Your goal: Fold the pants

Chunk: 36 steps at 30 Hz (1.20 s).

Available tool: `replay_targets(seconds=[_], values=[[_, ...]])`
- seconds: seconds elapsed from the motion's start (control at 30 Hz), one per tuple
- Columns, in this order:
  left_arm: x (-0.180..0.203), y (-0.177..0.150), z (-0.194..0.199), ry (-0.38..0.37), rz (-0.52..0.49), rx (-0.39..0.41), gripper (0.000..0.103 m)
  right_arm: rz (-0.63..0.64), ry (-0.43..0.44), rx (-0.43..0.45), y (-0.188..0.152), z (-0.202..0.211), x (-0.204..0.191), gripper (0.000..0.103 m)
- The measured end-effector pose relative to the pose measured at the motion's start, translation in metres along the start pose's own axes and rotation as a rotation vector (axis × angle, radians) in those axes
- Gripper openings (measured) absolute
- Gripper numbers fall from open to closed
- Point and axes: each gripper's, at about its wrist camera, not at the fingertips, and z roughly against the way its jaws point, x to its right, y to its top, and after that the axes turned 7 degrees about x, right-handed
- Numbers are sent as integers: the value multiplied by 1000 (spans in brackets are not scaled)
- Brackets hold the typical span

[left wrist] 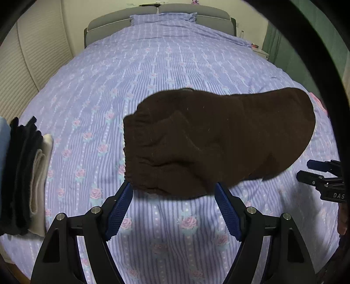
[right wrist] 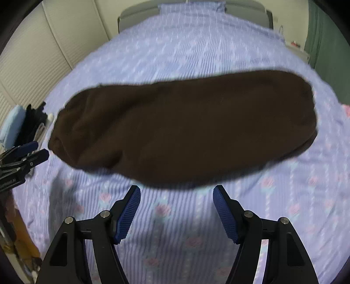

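Nearest in the left wrist view, the left gripper (left wrist: 174, 192) has its blue-padded fingers (left wrist: 119, 209) spread wide with nothing between them; their tips sit just at the near edge of the brown pants (left wrist: 218, 139), and whether they touch the cloth cannot be told. In the right wrist view the right gripper (right wrist: 176, 196) is likewise spread and empty, its pads (right wrist: 225, 212) close to the pants' near edge with striped sheet showing between them.

The pants lie folded into a compact bundle on the bed (left wrist: 153, 65), which is covered by a lilac striped sheet with pink roses. The gathered waistband end faces the left side, wrinkled and bunched, while the right end is rounded and smooth. The bundle's near edge runs roughly across both views, and bare sheet lies on every side of it.

At the left edge of the bed, a stack of folded clothes (left wrist: 24, 174) in dark, cream and pale blue sits well apart from the pants, with open sheet between. The right gripper shows at the right border of the left wrist view, beside the pants' right end.

Farther off, the sheet stretches uncluttered up to a pillow (left wrist: 163, 18) against the grey headboard (left wrist: 109, 24). A ribbed cream wardrobe (left wrist: 32, 54) lines the left side, and a small nightstand (left wrist: 260, 52) stands at the far right.
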Motion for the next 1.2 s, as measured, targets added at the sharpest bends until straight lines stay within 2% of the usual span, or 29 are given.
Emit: replay_targets(seconds=[0.1, 0.27, 0.5, 0.57, 0.67, 0.8, 0.87, 0.97, 1.07, 1.17, 1.2], values=[[-12, -2, -8, -4, 62, 3, 76, -24, 6, -8, -4, -11, 0, 69], [-50, 6, -24, -59, 246, -3, 73, -81, 3, -22, -8, -20, -3, 69], [-63, 25, -57, -153, 306, -33, 71, -64, -9, -29, -16, -22, -24, 68], [-64, 23, -67, -182, 327, -71, 62, -62, -20, -21, -15, -23, -27, 68], [-59, 21, -62, -169, 322, -82, 41, -104, -19, -18, -15, -22, -24, 68], [-59, 22, -30, -199, 337, -49, 31, -136, -22, -9, -15, -18, -16, 68], [-59, 24, -18, -196, 325, -39, 28, -128, -24, -15, -16, -18, -17, 68], [-63, 23, -14, -180, 331, -75, 27, -93, -15, -25, -17, -17, -20, 68], [-71, 14, -27, -120, 330, -130, 27, -44, 7, -29, -15, -21, -30, 68], [-79, 6, -45, -112, 374, -189, 29, 22, 37, -51, -11, -32, -40, 68], [-80, 6, -49, -106, 372, -192, 31, 44, 51, -64, -8, -36, -43, 64]])
